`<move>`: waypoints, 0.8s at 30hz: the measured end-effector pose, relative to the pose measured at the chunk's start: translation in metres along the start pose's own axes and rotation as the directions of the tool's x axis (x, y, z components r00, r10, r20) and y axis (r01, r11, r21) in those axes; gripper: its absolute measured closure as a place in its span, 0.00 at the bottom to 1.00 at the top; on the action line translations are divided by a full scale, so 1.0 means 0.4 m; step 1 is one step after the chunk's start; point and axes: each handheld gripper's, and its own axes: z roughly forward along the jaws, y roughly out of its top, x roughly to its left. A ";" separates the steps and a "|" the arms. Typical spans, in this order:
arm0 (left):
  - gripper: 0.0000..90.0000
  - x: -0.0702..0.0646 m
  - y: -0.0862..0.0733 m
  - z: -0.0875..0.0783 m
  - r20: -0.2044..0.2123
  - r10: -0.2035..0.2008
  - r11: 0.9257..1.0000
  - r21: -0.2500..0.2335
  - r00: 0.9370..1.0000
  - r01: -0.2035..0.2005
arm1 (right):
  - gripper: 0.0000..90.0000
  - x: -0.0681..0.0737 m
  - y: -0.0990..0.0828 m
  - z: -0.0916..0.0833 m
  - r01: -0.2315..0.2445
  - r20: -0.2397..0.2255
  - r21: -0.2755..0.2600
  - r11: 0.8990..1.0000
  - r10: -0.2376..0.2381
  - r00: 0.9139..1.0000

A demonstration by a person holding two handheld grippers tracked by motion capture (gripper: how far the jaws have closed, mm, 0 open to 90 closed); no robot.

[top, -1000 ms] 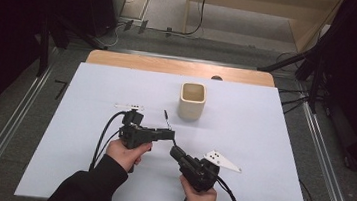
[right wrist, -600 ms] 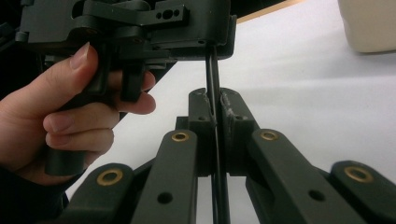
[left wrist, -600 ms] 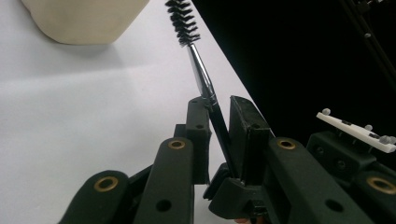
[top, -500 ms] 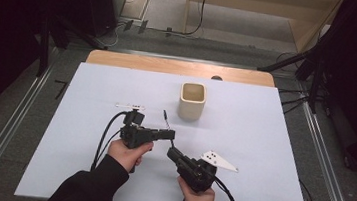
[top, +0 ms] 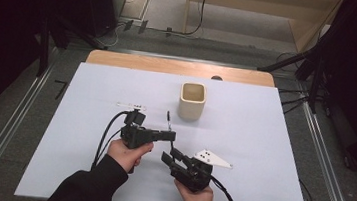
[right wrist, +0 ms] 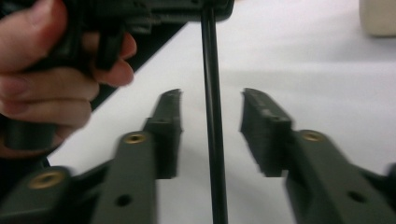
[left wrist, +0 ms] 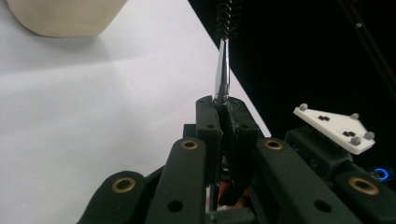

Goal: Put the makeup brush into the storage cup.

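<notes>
left gripper (left wrist: pixel 223 114) clamps brush (left wrist: pixel 222 70); right gripper (right wrist: pixel 211 116) straddles handle

The left tool (left wrist: pixel 223 116) has its jaws closed on a thin brush (left wrist: pixel 222 70), whose metal shaft rises to black bristles. A cream cup (left wrist: pixel 65 16) stands on the white bench (left wrist: pixel 93 116). The right tool's plate (left wrist: pixel 334 128) shows beside.

L gripper (top: pixel 171 136) clamped shut, R gripper (top: pixel 169 157) jaws apart

Slim bottle brush (left wrist: pixel 222 70), metal shaft and black bristle tip, clamped upright; cream square cup (top: pixel 192 101) stands toward the bench's far edge
</notes>
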 end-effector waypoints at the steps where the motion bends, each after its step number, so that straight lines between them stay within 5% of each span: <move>1: 0.95 0.000 0.001 -0.001 -0.005 0.004 1.000 0.001 1.000 -0.004 | 0.55 0.001 0.003 0.000 0.013 -0.001 0.011 1.000 -0.013 1.000; 8: 0.95 0.008 0.009 -0.012 -0.033 0.028 1.000 0.011 0.999 -0.027 | 0.38 0.004 0.045 -0.005 0.053 -0.025 0.092 0.994 -0.051 0.998; 20: 0.95 0.022 0.016 -0.022 -0.060 0.043 0.999 0.031 0.997 -0.042 | 0.25 -0.001 0.091 0.013 0.090 -0.060 0.180 0.980 -0.080 0.995; 24: 0.95 0.028 0.017 -0.025 -0.066 0.049 0.998 0.038 0.997 -0.046 | 0.25 0.007 0.099 0.026 0.143 -0.064 0.232 0.962 -0.131 0.989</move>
